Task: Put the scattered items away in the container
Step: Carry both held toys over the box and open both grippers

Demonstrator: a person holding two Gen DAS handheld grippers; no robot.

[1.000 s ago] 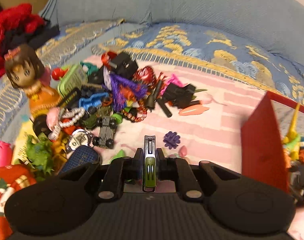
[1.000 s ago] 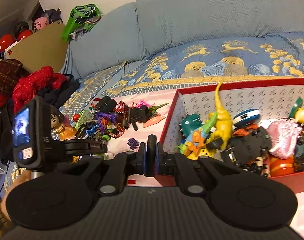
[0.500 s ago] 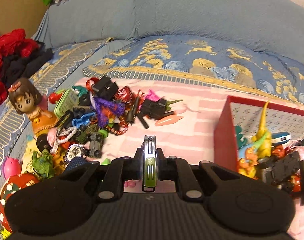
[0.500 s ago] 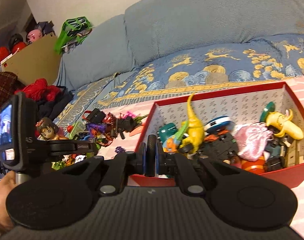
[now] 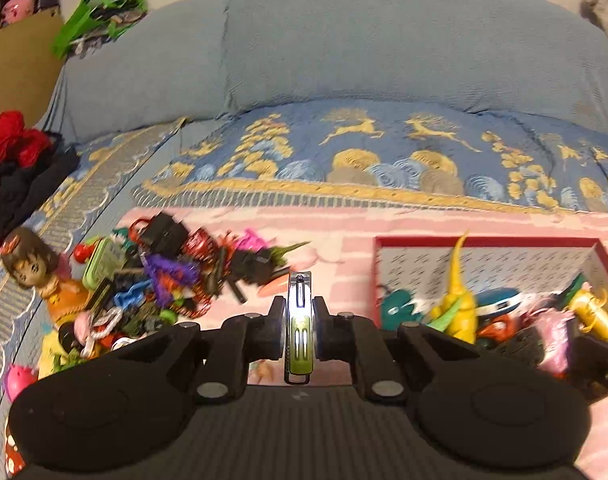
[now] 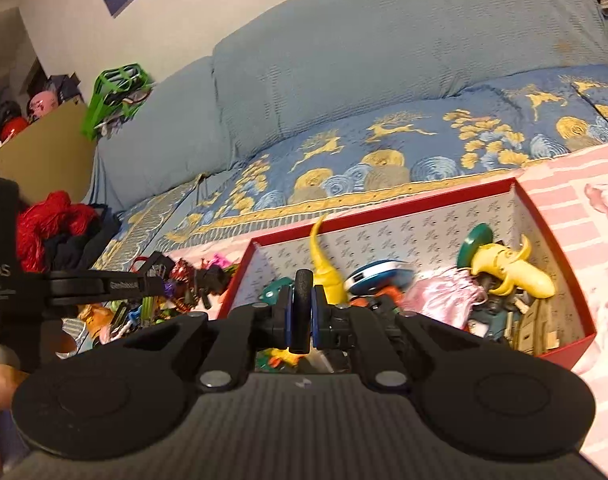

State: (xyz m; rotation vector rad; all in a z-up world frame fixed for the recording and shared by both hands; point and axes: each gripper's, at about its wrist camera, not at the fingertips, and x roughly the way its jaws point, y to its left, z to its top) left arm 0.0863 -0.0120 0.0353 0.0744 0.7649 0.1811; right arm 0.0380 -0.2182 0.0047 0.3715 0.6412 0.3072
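Left gripper [image 5: 300, 330] clamps a nail clipper [image 5: 299, 326], long axis running straight ahead, tip up and forward, above the pink blanket [image 5: 335, 276] between toy pile [image 5: 164, 276] and red box [image 5: 483, 242]. Right gripper [image 6: 302, 312] pinches a black cylinder [image 6: 302, 308], upright, over the box. Blue sofa [image 5: 383, 60] behind.

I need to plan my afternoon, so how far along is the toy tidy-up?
Partly done. The red box already holds several toys, among them a yellow dinosaur. In hand: the left tool grips a nail clipper, and the right tool grips a black cylinder. Left: a big pile of toys and a doll on the pink blanket.
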